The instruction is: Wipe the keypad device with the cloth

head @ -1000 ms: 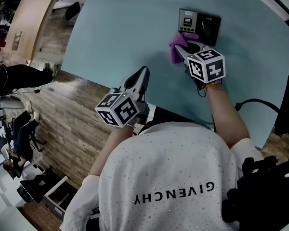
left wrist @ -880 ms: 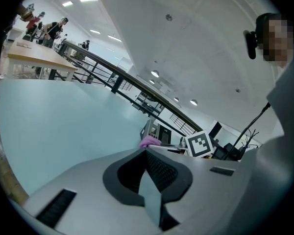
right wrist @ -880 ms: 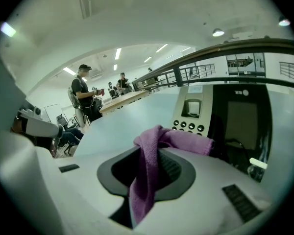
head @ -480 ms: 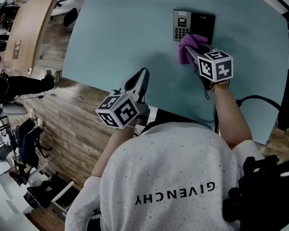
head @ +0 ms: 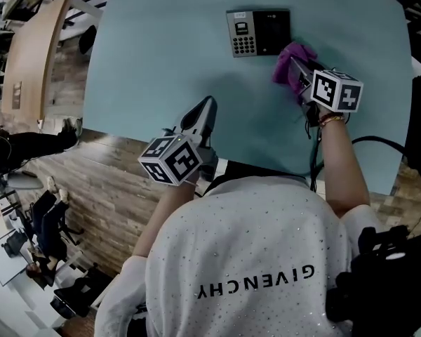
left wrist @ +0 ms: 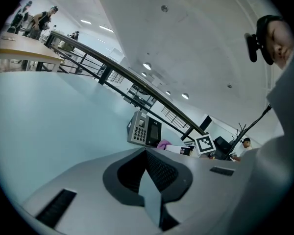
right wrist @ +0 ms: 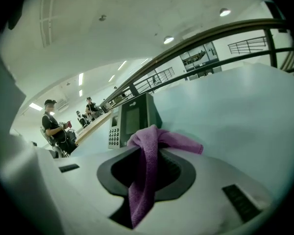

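The keypad device [head: 258, 32] is a dark box with a small screen and number keys, and it stands at the far middle of the pale teal table [head: 154, 55]. My right gripper [head: 300, 72] is shut on the purple cloth [head: 290, 57], which is bunched just off the device's near right corner. In the right gripper view the cloth [right wrist: 146, 166] hangs between the jaws, with the device [right wrist: 130, 121] close behind it. My left gripper [head: 208, 107] is shut and empty above the table's near edge, well short of the device [left wrist: 143, 129].
The table's near edge runs diagonally past the left gripper, with wooden floor [head: 105, 188] below it. A black cable [head: 379, 146] loops beside the right forearm. Office chairs stand on the floor at lower left. People [right wrist: 51, 124] stand far off by a long desk.
My right gripper has swept the cloth rightward along the device's near side, from its left front to just off its right corner. The left gripper has stayed put.
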### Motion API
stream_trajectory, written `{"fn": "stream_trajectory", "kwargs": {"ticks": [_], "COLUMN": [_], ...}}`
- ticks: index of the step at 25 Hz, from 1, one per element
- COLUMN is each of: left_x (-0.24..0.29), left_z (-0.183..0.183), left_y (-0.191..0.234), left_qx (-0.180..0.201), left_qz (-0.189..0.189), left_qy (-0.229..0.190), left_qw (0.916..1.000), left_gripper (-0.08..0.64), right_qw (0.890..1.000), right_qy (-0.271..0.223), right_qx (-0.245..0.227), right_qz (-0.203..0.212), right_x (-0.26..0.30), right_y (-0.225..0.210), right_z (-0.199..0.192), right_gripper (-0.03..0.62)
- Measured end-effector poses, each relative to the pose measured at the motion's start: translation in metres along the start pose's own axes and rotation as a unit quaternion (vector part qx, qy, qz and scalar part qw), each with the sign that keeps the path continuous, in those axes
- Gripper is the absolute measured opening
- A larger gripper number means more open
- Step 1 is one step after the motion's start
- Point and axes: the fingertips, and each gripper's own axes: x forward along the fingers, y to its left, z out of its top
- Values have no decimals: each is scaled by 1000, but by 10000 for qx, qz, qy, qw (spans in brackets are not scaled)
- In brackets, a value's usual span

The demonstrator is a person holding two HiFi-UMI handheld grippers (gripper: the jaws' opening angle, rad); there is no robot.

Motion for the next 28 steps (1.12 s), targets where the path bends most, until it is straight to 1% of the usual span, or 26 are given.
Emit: {"fn": "stream_trajectory", "kwargs": {"ticks": [4, 8, 11, 15, 18, 22, 24, 28], "left_x": [3, 6, 9, 4, 0, -5, -4, -6], "left_z": [1, 0, -1, 4, 5, 1, 1, 0], "left_y": [-7, -10, -12, -4, 3, 3, 2, 6], "left_qx": [43, 36, 34, 33, 3, -25, -42, -93], "left_qz": [-62, -37, 8, 102, 224, 332, 373, 425], "left_qy": [54, 77, 57, -8, -61, -115, -151, -197], "left_qw": [10000, 10000, 10000, 9999, 9997, 9994, 9992, 9989], "left_gripper": [0, 0, 0, 0, 0, 0, 0, 0], "right_qw": [9985, 9971, 9935, 9835, 9771, 9694, 9695, 9714], "right_qy": [-261, -506, -769, -1182, -1482, -1849, -1808, -1421], "right_qx": [482, 569, 798, 1194, 1256, 1231, 1309, 1603], "right_qz": [-93, -72, 256, 672, 872, 1042, 1013, 1020], "right_x": [-13, -22, -21, -10, -2, 0, 6, 17], "right_y": [-16, -27, -28, -17, -8, 1, -4, -6], "right_z": [13, 37, 61, 96, 121, 142, 139, 110], "right_gripper": [71, 69, 69, 69, 69, 69, 69, 69]}}
